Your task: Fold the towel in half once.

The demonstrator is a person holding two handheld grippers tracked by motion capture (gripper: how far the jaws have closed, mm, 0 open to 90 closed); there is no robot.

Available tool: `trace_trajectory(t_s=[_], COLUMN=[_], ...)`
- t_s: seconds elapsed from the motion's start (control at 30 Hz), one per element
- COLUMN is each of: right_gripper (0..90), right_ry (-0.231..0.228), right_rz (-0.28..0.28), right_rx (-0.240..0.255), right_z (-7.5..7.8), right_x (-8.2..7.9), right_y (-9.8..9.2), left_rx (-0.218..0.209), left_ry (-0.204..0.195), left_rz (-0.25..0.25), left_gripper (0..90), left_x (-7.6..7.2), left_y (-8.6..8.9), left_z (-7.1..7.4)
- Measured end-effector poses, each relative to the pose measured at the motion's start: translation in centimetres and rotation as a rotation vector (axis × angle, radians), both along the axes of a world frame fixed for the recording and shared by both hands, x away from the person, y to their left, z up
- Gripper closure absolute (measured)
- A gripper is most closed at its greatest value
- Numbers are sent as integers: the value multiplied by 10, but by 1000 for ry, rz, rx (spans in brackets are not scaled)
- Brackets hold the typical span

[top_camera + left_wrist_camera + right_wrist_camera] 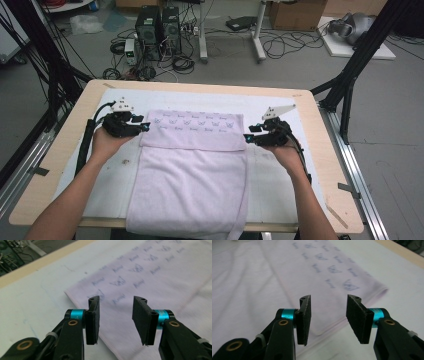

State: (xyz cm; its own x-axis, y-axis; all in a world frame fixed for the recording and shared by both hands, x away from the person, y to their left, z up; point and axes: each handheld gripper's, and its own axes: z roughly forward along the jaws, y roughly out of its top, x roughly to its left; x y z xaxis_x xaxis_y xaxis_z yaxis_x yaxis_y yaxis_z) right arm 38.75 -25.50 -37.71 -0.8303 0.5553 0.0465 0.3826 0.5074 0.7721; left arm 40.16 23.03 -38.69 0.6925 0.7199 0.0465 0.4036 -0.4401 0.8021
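A lilac towel (192, 175) lies flat on the white mat, its near end hanging over the table's front edge. Its far end is folded back into a band (192, 131) printed with small blue motifs. My left gripper (146, 125) sits at the band's left end, held in a hand, and my right gripper (248, 138) sits at the band's right end. In the left gripper view, the gripper (116, 302) stands open over the towel's corner (82, 293), nothing between its pads. In the right gripper view, the gripper (329, 301) is open too, above the band's folded corner (372, 288).
A white mat (272, 175) covers most of the wooden table (60, 165). Black frame posts (350, 75) stand at both far corners. Beyond the far edge, computer towers (157, 27), cables and boxes sit on the floor.
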Motion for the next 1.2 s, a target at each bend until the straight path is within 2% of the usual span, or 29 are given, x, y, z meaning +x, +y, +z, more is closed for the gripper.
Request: trace_trajectory(t_s=[0.03,0.1,0.13,0.17,0.2,0.23,0.27,0.33,0.4,0.43,0.57,0.6,0.7,0.73,0.77,0.8,0.83,0.87,0.9,0.97,1.03,1.1,1.2], right_gripper=[550,550,554,556,557,565,565,573,588,587,584,584,586,586,599,646,770,852,877,898,898,899,898], right_ry=[1,8,0,1,9,-4,-5,2,30,40,45,32,48,48,55,77,92,106,100,97,102,94,81], right_rz=[11,35,61,71,78,80,78,76,72,68,39,28,16,16,14,20,21,30,37,48,49,55,73], right_rx=[3,7,-19,-25,-39,-60,-73,-62,-37,-42,-27,-15,-40,-40,-45,-50,-48,-41,-52,-59,-51,-45,-30], right_z=[-3,-9,-13,-17,-20,-23,-26,-29,-39,-42,-48,-49,-53,-53,-56,-60,-64,-62,-61,-59,-57,-54,-48], right_x=[-8,-21,-30,-36,-39,-40,-38,-33,-18,-15,3,7,21,21,24,27,29,29,29,28,26,24,20], right_y=[1,5,8,10,12,14,15,15,16,17,17,17,24,24,25,26,26,25,25,24,22,20,18], left_rx=[4,-10,-5,-3,1,6,4,0,-6,-7,-31,-35,-26,-26,-44,-49,-34,-20,-23,-21,-11,-32,-16], left_ry=[-1,-1,-3,-2,0,5,17,29,38,44,70,78,107,107,108,104,88,82,80,81,64,50,40], left_rz=[-18,-36,-45,-53,-59,-53,-55,-64,-73,-73,-51,-48,-51,-51,-40,-22,-19,-18,-13,-11,-9,-10,-17], left_gripper=[568,565,565,566,572,581,589,625,624,614,590,593,648,668,668,715,830,862,874,881,882,882,882], left_x=[-12,-24,-28,-32,-33,-33,-32,-29,-25,-23,-12,-9,-6,-6,-5,-6,-6,-6,-6,-7,-9,-11,-12], left_y=[-1,0,1,1,1,1,2,2,0,0,2,2,-2,-2,-3,-4,-6,-6,-6,-6,-5,-3,-2], left_z=[-6,-11,-14,-17,-20,-22,-24,-26,-31,-33,-45,-49,-57,-57,-58,-58,-58,-57,-57,-55,-51,-45,-39])
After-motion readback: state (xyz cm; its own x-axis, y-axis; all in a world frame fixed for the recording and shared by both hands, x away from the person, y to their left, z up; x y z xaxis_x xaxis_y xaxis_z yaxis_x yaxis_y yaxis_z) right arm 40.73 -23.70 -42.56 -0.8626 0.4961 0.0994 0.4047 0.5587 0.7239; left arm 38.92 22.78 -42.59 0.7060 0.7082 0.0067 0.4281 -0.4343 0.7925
